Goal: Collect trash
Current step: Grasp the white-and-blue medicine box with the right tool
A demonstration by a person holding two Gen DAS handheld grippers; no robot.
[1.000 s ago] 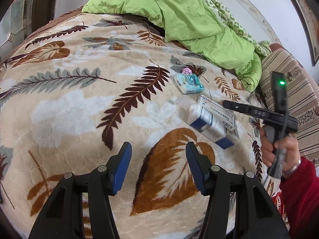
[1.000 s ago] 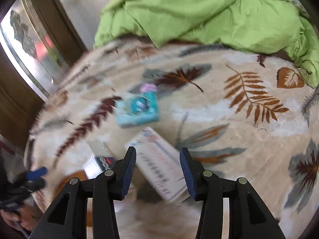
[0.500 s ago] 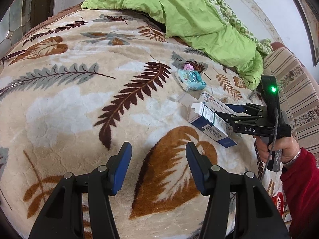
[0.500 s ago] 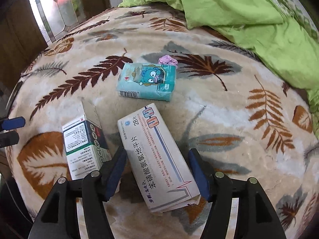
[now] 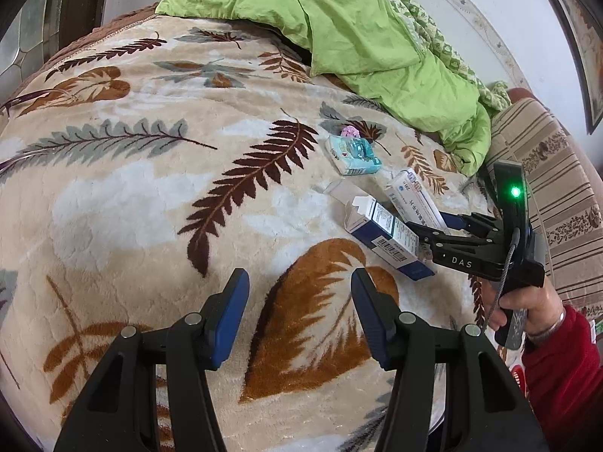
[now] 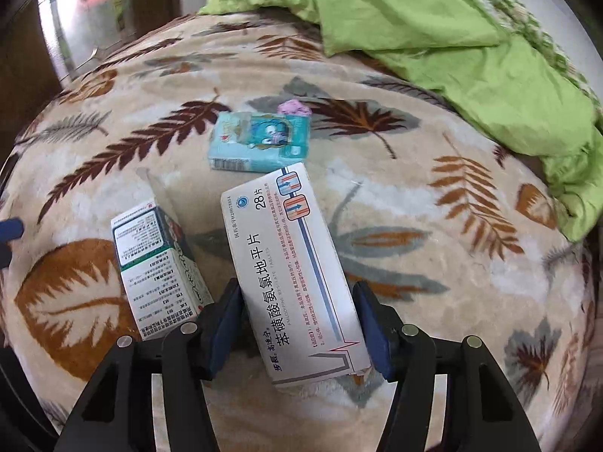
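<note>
A long white medicine box (image 6: 294, 275) lies on the leaf-patterned blanket (image 6: 433, 263). My right gripper (image 6: 297, 301) straddles its near end and its jaws are closing; the pads stand close beside the box's long edges, without a clear press. Left of it stands a blue-and-white box (image 6: 158, 263) with an open flap. Behind them lie a teal tissue pack (image 6: 260, 143) and a pink scrap (image 6: 294, 107). In the left wrist view the right gripper (image 5: 433, 226) hovers over the two boxes (image 5: 384, 237). My left gripper (image 5: 299, 282) is open over bare blanket.
A crumpled green quilt (image 5: 377, 37) covers the bed's far right. A striped cushion (image 5: 546, 188) lies at the right edge. A hand with a red sleeve (image 5: 557, 358) holds the right gripper. A glass-panelled door (image 6: 75, 19) stands at far left.
The right gripper came down and forward, rolled, and its jaws now straddle the white box, which looks larger. The left gripper has stayed put.
</note>
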